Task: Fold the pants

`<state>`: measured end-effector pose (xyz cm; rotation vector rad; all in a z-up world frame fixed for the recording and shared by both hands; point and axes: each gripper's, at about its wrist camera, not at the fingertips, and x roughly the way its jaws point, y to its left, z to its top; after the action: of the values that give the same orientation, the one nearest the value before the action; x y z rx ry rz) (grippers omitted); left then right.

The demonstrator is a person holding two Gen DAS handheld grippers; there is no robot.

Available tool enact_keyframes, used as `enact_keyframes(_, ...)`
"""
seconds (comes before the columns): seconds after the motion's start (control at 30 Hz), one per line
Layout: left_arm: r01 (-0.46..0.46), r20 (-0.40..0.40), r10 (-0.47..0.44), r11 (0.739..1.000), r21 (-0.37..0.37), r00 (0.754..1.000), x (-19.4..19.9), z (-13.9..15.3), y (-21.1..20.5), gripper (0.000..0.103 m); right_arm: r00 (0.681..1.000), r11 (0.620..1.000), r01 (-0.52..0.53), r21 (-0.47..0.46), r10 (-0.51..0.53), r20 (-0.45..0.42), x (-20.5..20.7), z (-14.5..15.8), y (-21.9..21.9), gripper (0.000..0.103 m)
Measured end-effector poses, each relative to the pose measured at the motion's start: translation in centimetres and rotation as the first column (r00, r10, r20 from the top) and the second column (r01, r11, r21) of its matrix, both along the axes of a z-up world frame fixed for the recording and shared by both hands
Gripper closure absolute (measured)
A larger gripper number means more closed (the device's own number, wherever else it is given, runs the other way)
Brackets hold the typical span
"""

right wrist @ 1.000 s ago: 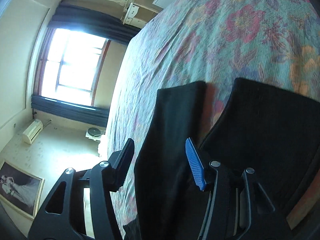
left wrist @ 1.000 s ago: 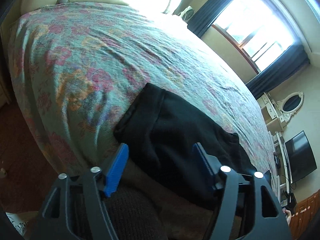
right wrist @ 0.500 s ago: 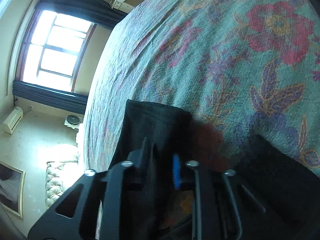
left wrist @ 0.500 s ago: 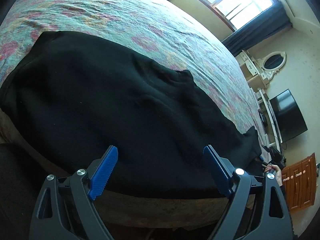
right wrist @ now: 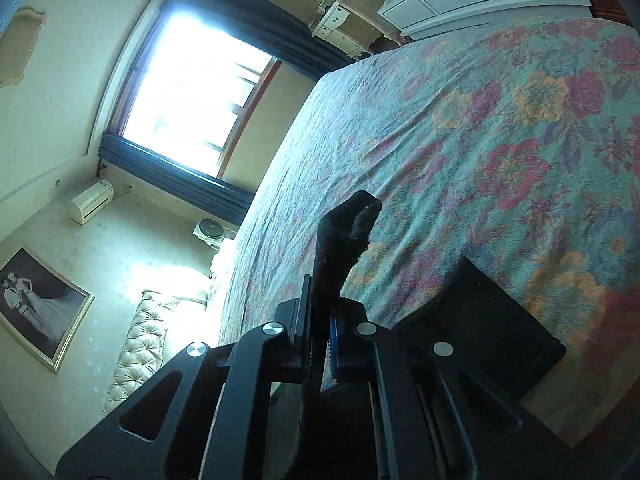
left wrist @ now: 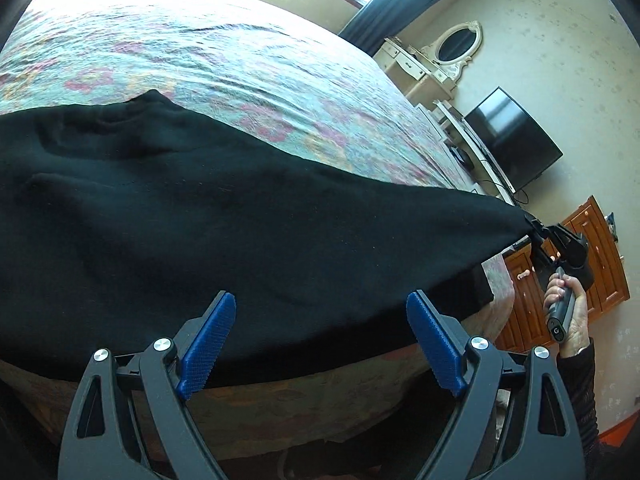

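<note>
Black pants lie across the near edge of a floral bed. My left gripper is open and empty, its blue pads just in front of the pants' near edge. My right gripper is shut on the end of one pant leg, which sticks up past the fingers. In the left wrist view the right gripper holds that leg end lifted and stretched out past the bed's right corner. The other pant leg lies flat on the bed.
The floral bedspread spreads wide beyond the pants. A TV, a white dresser with an oval mirror and a wooden cabinet stand past the bed's end. A window and padded headboard are on the other side.
My right gripper has shut on the pant leg end and lifted it off the bed, pulling it taut. My left gripper has stayed open and turned right along the pants.
</note>
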<state>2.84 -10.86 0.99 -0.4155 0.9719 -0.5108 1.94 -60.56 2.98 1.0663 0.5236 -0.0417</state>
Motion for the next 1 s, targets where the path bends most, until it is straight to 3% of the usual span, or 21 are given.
enact_keyframes(0.1,0.026,-0.015,-0.026,1.000,-0.003,1.000,-0.1,-0.8,-1.1,0.017,0.995,0.999,0.025,0.020,-0.023,-0.094,-2.9,-3.7,-1.2,0.097)
enact_keyframes(0.23,0.051,-0.049,-0.050,0.999,0.012,0.998,-0.2,-2.0,-2.2,0.017,0.979,0.997,0.059,0.040,-0.050,-0.197,-3.9,-8.9,-2.1,0.097)
enact_keyframes(0.4,0.071,-0.043,-0.070,0.997,0.031,0.997,0.0,-2.4,-2.7,0.017,0.984,0.979,0.108,0.173,-0.080,-0.161,-5.8,-10.7,-2.3,0.080)
enact_keyframes(0.57,0.050,-0.098,-0.065,0.988,-0.144,0.993,0.2,-2.3,-4.9,0.017,0.987,0.978,0.072,0.194,-0.043,-0.153,-5.5,-10.6,-0.8,0.068)
enact_keyframes(0.63,0.038,-0.147,-0.077,0.967,-0.251,0.986,0.3,-2.8,-6.2,0.017,0.988,0.978,0.069,0.198,-0.039,-0.153,-5.2,-10.8,-0.4,0.067)
enact_keyframes(0.73,-0.006,-0.213,-0.071,0.941,-0.339,0.974,0.5,-3.7,-8.2,0.017,0.988,0.974,0.076,0.213,-0.045,-0.149,-5.4,-10.9,0.2,0.064)
enact_keyframes(1.0,-0.132,-0.267,0.027,0.915,-0.382,0.963,1.8,-5.0,-9.8,0.017,0.991,0.969,0.074,0.236,-0.046,-0.122,-6.4,-11.4,0.4,0.059)
